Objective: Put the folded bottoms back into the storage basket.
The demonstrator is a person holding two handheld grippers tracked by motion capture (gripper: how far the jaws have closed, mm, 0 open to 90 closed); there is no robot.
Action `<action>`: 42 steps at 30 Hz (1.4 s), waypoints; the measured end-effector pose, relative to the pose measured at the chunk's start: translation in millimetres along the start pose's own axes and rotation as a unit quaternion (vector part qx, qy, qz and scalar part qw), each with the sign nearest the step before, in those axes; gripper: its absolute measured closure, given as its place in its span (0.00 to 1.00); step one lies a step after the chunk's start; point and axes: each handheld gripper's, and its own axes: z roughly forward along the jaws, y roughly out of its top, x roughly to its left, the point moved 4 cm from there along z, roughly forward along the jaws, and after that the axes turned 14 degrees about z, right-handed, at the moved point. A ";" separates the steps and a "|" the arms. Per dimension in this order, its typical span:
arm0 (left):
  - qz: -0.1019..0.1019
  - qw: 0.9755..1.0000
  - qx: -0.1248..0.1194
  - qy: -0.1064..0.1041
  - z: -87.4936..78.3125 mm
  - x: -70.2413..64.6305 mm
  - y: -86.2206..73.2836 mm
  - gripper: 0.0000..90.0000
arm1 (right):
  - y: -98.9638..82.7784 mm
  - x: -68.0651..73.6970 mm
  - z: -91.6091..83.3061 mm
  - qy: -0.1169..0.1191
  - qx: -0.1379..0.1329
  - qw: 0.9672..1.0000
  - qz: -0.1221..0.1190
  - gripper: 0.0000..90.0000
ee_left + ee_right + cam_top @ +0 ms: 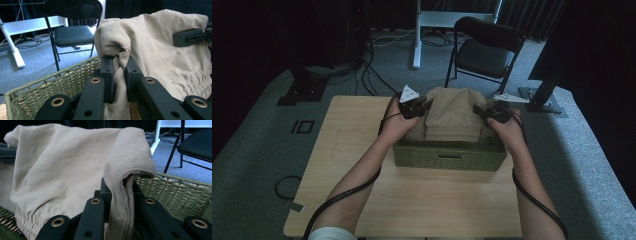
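A folded beige cloth garment (453, 114) with a gathered elastic edge hangs over a green woven basket (447, 159) on the wooden table. My left gripper (419, 107) is shut on the garment's left fold (117, 65), with the cloth pinched between its black jaws. My right gripper (492, 112) is shut on the garment's right hem (125, 192). The cloth (62, 165) spans between the two grippers above the basket's inside. In the left gripper view the right gripper (192, 37) shows at the garment's far edge.
The basket's wicker wall (50, 87) stands just beside the left jaws, and its far rim (180, 192) lies behind the right jaws. A black folding chair (487, 47) and a white desk leg (417, 35) stand on the grey carpet beyond the table (347, 135).
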 end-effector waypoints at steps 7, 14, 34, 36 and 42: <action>-0.017 1.000 0.009 0.000 13.7 3.0 -16.3 0.90 | -10.7 -12.3 16.0 -0.006 0.007 1.000 0.017 0.89; -0.020 0.999 0.025 0.007 30.6 4.7 -37.7 0.89 | -24.4 -26.9 35.3 -0.028 0.020 0.999 0.013 0.89; -0.041 0.995 0.084 0.017 58.7 12.3 -75.5 0.88 | -58.7 -48.9 72.6 -0.076 0.066 0.995 0.018 0.89; -0.039 0.995 0.089 0.019 62.2 12.4 -76.9 0.88 | -60.3 -51.4 75.0 -0.081 0.072 0.994 0.019 0.89; -0.043 0.992 0.115 0.021 69.8 13.6 -83.4 0.88 | -63.6 -55.5 84.6 -0.092 0.087 0.992 0.030 0.88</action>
